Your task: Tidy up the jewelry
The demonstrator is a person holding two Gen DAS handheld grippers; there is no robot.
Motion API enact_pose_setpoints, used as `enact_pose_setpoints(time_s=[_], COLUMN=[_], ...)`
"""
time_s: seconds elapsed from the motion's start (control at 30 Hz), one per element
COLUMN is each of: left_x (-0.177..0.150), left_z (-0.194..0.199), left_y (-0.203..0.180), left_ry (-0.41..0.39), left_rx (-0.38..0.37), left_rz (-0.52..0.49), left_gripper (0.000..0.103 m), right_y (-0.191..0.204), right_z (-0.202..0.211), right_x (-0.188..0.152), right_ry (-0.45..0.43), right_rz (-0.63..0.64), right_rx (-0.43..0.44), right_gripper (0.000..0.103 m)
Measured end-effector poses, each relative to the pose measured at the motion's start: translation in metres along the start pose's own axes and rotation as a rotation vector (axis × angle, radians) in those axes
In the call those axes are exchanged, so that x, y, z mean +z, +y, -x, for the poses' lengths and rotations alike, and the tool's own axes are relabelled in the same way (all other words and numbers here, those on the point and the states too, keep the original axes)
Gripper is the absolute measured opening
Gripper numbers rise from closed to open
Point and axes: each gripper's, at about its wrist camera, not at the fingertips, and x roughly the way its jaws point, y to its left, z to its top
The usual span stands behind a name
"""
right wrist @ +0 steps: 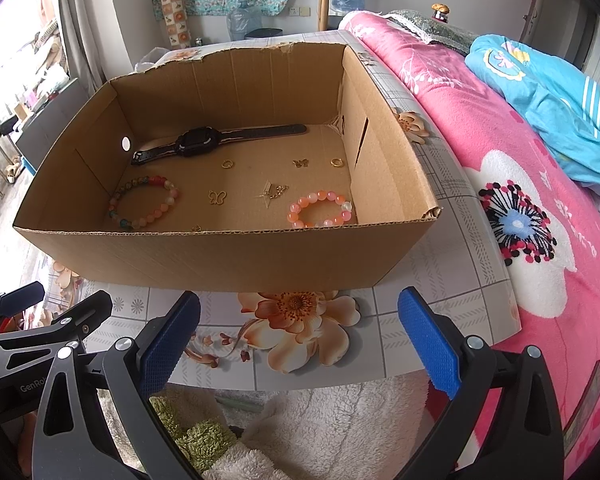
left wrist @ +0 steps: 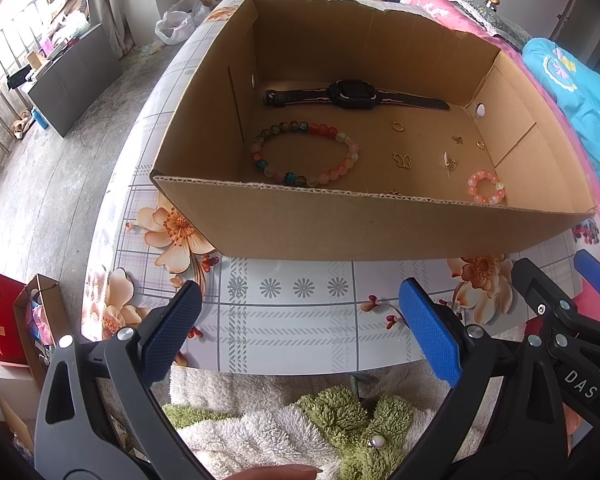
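An open cardboard box (left wrist: 340, 224) (right wrist: 228, 256) stands on the flowered table. In it lie a black watch (left wrist: 354, 95) (right wrist: 192, 145), a multicoloured bead bracelet (left wrist: 262, 148) (right wrist: 118, 200), a small pink bead bracelet (left wrist: 473, 184) (right wrist: 300, 205), a gold ring (left wrist: 397, 126) (right wrist: 227, 164), a gold butterfly charm (left wrist: 402, 161) (right wrist: 217, 197) and several small gold pieces. My left gripper (left wrist: 300, 332) is open and empty, in front of the box over the table edge. My right gripper (right wrist: 300, 340) is open and empty beside it; it shows at the right of the left wrist view (left wrist: 560, 300).
The table (left wrist: 292, 320) (right wrist: 320, 348) has a floral plaid cover. A pink blanket (right wrist: 520, 200) and blue bedding (right wrist: 548, 92) lie to the right. A white and green fleece garment (left wrist: 300, 420) is below the grippers. Bags (left wrist: 12, 320) stand on the floor at left.
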Motion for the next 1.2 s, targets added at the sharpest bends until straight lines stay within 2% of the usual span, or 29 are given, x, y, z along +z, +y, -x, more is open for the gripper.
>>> enact_pose_setpoints(time_s=[0.4,0.67,0.93,1.07,1.2], left_x=[0.000,0.007,0.031,0.051,0.076], left_z=[-0.003,-0.026,-0.044,-0.054,-0.066], left_y=[0.001,0.001,0.007,0.010,0.008], left_ry=[0.004,0.015,0.009,-0.008,-0.060], left_rx=[0.001,0.030,0.028,0.029,0.053], left_rz=[0.001,-0.018,-0.046,-0.045,-0.062], left_gripper=[0.095,0.095,0.095,0.095,0.095], right_y=[0.001,0.002,0.006,0.011,0.010], right_z=[-0.002,-0.030,-0.046,-0.055,-0.071], right_x=[0.001,0.007,0.025,0.043,0.065], right_ry=[0.005,0.052,0.062,0.030,-0.019], right_rz=[0.003,0.008,-0.003,0.000,-0.021], right_rx=[-0.001,-0.006,-0.004,-0.003,0.018], right_gripper=[0.096,0.096,0.096,0.096,0.096])
